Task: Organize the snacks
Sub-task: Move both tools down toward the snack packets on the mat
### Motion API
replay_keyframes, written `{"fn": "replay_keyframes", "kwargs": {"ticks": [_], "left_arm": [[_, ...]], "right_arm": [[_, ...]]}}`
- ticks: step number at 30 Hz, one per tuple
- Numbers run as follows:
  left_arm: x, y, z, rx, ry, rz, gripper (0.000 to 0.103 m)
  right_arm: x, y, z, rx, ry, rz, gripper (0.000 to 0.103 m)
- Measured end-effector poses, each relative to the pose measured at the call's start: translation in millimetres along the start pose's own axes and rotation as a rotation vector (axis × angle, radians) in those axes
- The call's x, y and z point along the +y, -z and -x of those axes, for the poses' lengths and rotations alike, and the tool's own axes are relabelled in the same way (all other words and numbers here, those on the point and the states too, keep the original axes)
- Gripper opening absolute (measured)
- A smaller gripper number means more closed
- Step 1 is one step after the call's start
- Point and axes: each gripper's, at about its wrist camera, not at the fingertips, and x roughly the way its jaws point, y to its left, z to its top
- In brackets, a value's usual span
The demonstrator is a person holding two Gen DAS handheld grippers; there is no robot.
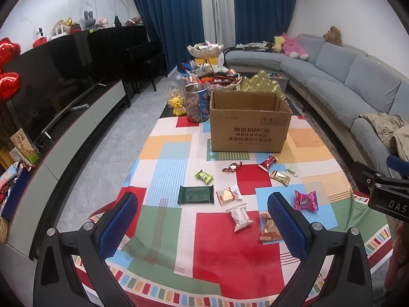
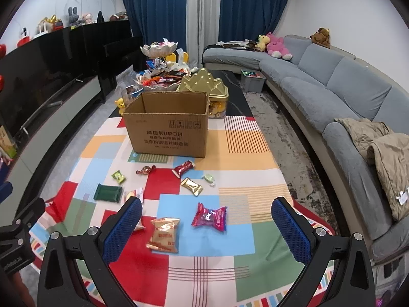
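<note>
Fingers (image 1: 120, 220) of the left gripper (image 1: 203, 223) and the right gripper (image 2: 207, 226) stand wide apart, holding nothing. Wrapped snacks (image 2: 210, 216) lie scattered mid-frame on the bench (image 2: 237, 153). Behind them, upper centre, an open cardboard box (image 2: 168, 135) reads "KUPOH".

Spread tongs (image 2: 207, 226), scattered snacks (image 2: 209, 216), cardboard box (image 2: 168, 133)
</note>
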Motion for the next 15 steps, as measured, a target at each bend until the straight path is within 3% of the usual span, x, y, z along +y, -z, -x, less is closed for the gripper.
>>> {"fn": "replay_keyframes", "kwargs": {"ticks": [15], "left_arm": [[-15.2, -22.4, -40.4, 0.065, 0.027, -0.038, 0.103]], "right_arm": [[-6.1, -15.9, -42.9, 0.069, 0.010, 0.011, 0.103]]}}
